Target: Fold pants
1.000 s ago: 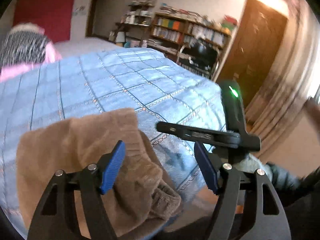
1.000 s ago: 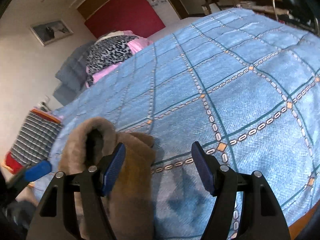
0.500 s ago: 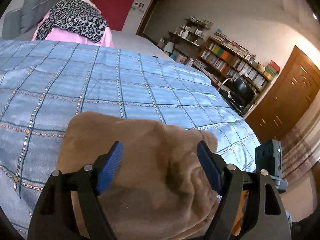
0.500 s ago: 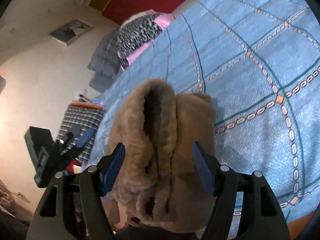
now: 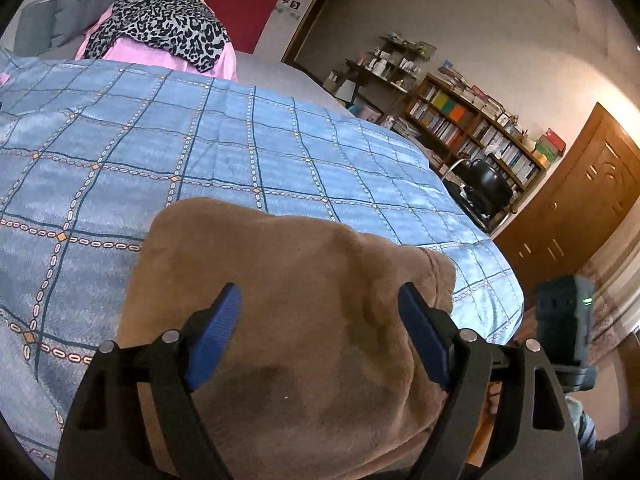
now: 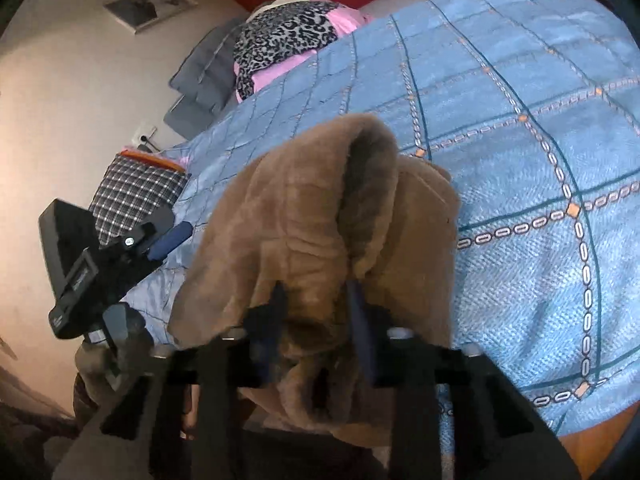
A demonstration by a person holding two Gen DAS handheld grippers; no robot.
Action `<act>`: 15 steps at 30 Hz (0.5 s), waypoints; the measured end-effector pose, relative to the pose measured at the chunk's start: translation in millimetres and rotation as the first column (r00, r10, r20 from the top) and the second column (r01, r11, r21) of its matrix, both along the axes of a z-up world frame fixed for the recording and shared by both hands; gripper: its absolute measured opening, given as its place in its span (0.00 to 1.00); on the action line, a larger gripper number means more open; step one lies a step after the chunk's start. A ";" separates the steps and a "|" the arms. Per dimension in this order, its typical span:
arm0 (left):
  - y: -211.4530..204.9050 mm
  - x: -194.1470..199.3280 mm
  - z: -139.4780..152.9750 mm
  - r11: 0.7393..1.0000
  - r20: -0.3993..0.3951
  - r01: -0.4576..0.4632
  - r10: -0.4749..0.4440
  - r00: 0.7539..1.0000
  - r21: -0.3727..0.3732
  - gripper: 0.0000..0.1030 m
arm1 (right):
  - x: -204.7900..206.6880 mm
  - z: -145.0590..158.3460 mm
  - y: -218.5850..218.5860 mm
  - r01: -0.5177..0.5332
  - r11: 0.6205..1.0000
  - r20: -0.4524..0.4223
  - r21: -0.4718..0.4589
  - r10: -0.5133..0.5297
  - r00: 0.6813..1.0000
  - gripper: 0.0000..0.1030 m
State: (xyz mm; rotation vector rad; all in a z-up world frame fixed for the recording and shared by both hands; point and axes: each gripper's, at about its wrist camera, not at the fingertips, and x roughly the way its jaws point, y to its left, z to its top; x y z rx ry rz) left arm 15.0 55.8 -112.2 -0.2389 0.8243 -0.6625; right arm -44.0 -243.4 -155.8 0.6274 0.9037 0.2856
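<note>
your right gripper (image 6: 316, 312) has its jaws pinched on the fuzzy brown fleece pants (image 6: 320, 216) at the bed's (image 6: 540, 128) near edge; left gripper (image 5: 320, 332) jaws wide over them.

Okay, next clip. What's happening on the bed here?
A person with a handheld gripper in each hand is folding brown fleece pants at the edge of a bed with a blue checked bedspread. The right gripper has its fingers pinched on a bunched fold of the fabric. The left gripper is wide open above the pants, gripping nothing. The pants lie in a bulky heap, not yet neatly folded.
</note>
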 end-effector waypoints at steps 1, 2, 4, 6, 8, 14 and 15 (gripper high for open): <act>2.7 0.2 -0.4 1.000 0.000 -0.006 0.006 1.000 0.001 0.81 | -2.8 6.8 0.2 -0.017 1.000 0.018 0.019 0.017 1.000 0.17; 4.6 0.3 -0.5 1.000 0.000 -0.009 0.009 1.000 0.000 0.81 | -6.1 12.8 -0.6 -0.036 0.999 0.036 0.038 0.035 0.999 0.14; 8.0 1.3 -0.7 1.000 -0.001 -0.018 0.018 1.000 -0.001 0.81 | -15.5 29.7 2.1 -0.082 0.996 0.076 0.043 0.078 0.994 0.10; 10.2 2.3 -1.2 1.000 -0.004 -0.025 0.025 1.000 -0.009 0.81 | -26.1 42.4 7.3 -0.130 0.991 0.096 0.027 0.127 0.987 0.10; 9.1 2.6 -3.1 1.000 -0.007 -0.022 0.022 1.000 -0.015 0.81 | -31.6 43.8 10.4 -0.142 0.990 0.084 0.019 0.140 0.987 0.10; -1.8 -1.7 -4.2 1.000 0.003 0.010 -0.010 1.000 -0.006 0.81 | -28.2 23.4 16.6 -0.094 0.985 -0.006 -0.141 0.095 0.996 0.30; -3.0 -2.5 -3.5 1.000 0.006 0.015 -0.015 1.000 -0.002 0.81 | -26.8 21.7 14.5 -0.083 0.987 -0.007 -0.135 0.083 0.997 0.55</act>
